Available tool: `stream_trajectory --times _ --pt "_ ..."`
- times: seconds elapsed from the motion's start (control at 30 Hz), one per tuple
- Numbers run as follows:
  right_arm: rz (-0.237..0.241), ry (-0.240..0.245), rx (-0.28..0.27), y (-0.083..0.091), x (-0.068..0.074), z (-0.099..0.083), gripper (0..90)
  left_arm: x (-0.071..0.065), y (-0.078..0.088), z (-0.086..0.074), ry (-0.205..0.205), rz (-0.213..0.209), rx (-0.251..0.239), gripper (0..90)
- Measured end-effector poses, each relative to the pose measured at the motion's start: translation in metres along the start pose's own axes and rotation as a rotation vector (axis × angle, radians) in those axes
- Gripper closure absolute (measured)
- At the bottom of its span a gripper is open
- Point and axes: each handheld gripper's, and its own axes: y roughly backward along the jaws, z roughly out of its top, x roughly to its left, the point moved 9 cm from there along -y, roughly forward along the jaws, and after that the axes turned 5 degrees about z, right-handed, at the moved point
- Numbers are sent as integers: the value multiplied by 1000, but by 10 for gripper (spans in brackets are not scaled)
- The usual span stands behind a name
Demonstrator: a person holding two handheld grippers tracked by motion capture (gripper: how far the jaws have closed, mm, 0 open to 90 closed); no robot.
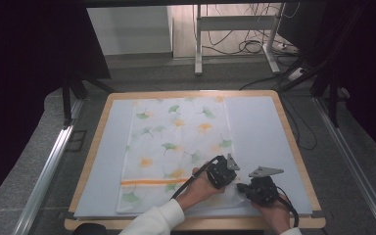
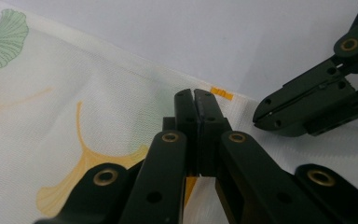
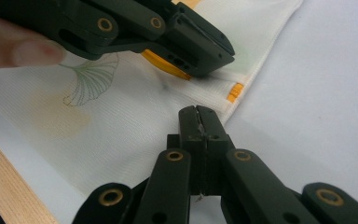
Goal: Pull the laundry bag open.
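The left gripper (image 1: pixel 223 172) has its fingers (image 2: pixel 186 116) pressed together, their tips resting on the white leaf-printed cloth (image 1: pixel 176 147) close to its near right corner; whether any fabric is pinched between them cannot be told. The right gripper (image 1: pixel 244 187) has its fingers (image 3: pixel 189 123) pressed together too, their tips at the cloth's edge just beside a small orange tag (image 3: pixel 235 92); a thin bit of something shows in the seam between them, too small to identify. The two grippers lie just beside each other, tips nearly meeting.

The cloth lies flat on a pale blue mat (image 1: pixel 259 127) covering the wooden surface (image 1: pixel 301 166), with an orange stripe (image 1: pixel 152 182) across its near end. Behind the surface are a grey floor, a metal frame's legs (image 1: pixel 198 44) and loose cables (image 1: pixel 249 46); dark curtains stand at both sides.

The person's white sleeve (image 1: pixel 156 220) is cut off by the bottom edge, and the hands cover the cloth's near right corner in the high view.
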Motion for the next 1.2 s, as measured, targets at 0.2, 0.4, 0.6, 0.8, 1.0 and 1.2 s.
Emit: stream_trajectory --times 0.2,0.4,0.6,0.8,1.0,1.2 --pt "1 -8 -2 0 0 0 891 0 1 -1 -9 5 2 900" --pt "11 -18 -1 0 -1 0 891 0 1 -2 -5 3 -2 900" --pt "16 -30 -1 0 -1 0 890 0 1 -2 -5 -1 -10 900" --pt "-1 -65 -25 2 -8 6 889 -1 -1 0 -5 -1 -14 900" --pt "3 -119 -40 -2 -16 11 889 -2 -2 1 -8 7 -22 900" --pt "-4 -143 -31 -5 -17 12 891 -2 -2 1 -20 22 -20 900"
